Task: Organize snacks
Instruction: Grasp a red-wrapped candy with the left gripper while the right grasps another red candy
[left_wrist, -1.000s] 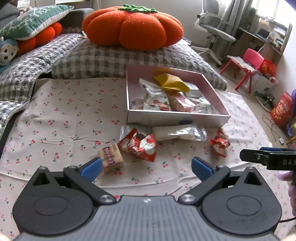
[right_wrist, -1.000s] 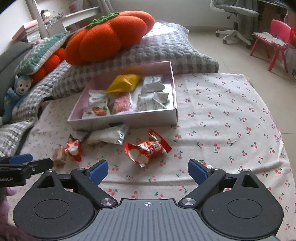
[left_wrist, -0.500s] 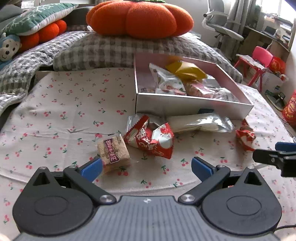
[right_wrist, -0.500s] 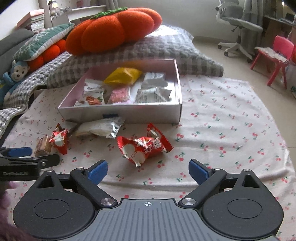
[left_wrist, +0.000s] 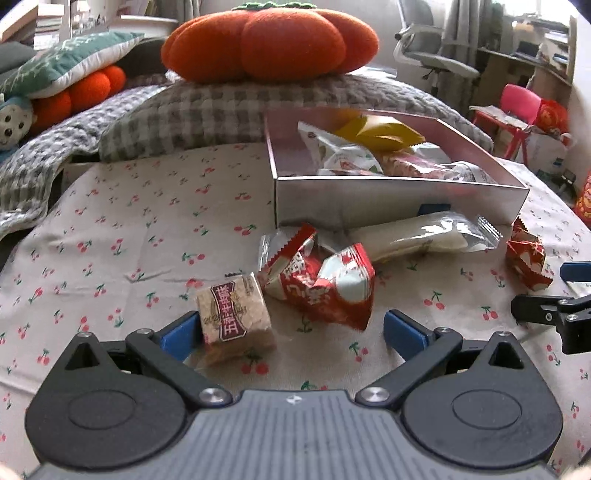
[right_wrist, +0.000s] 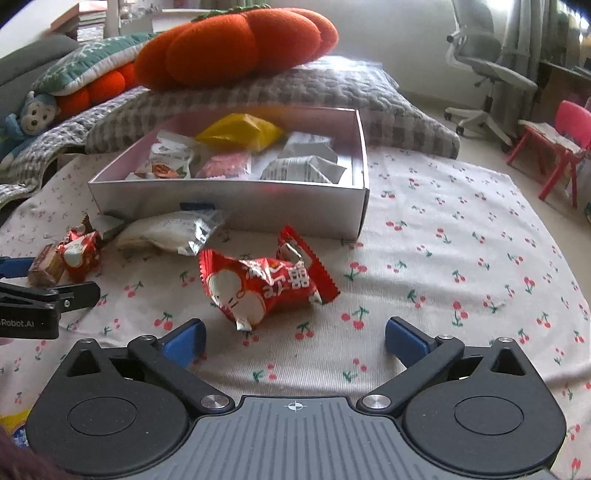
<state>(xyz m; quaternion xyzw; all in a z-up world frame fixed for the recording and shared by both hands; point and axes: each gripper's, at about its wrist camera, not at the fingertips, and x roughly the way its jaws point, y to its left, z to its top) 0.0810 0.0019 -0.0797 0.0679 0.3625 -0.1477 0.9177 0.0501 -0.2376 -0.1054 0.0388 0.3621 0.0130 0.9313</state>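
Observation:
A shallow pink-lined box (left_wrist: 399, 195) (right_wrist: 229, 205) on the cherry-print cloth holds several wrapped snacks. In front of it lie a tan cube snack (left_wrist: 234, 317), a red and white packet (left_wrist: 325, 284) and a long pale packet (left_wrist: 417, 236). My left gripper (left_wrist: 291, 332) is open just above the cloth, its left finger touching the cube, the red packet just ahead. My right gripper (right_wrist: 295, 338) hovers wide, jaws still opening, before a second red packet (right_wrist: 258, 288) with nothing between the pads.
An orange pumpkin cushion (left_wrist: 269, 40) sits on grey checked pillows (left_wrist: 221, 110) behind the box. A blue plush monkey (right_wrist: 29, 114) lies at far left. An office chair (right_wrist: 487, 70) and a pink child's chair (right_wrist: 554, 136) stand on the floor to the right.
Both grippers have sunk toward the cloth, so the loose snacks look larger and nearer. The cube now sits against my left finger. The right jaws have spread slightly.

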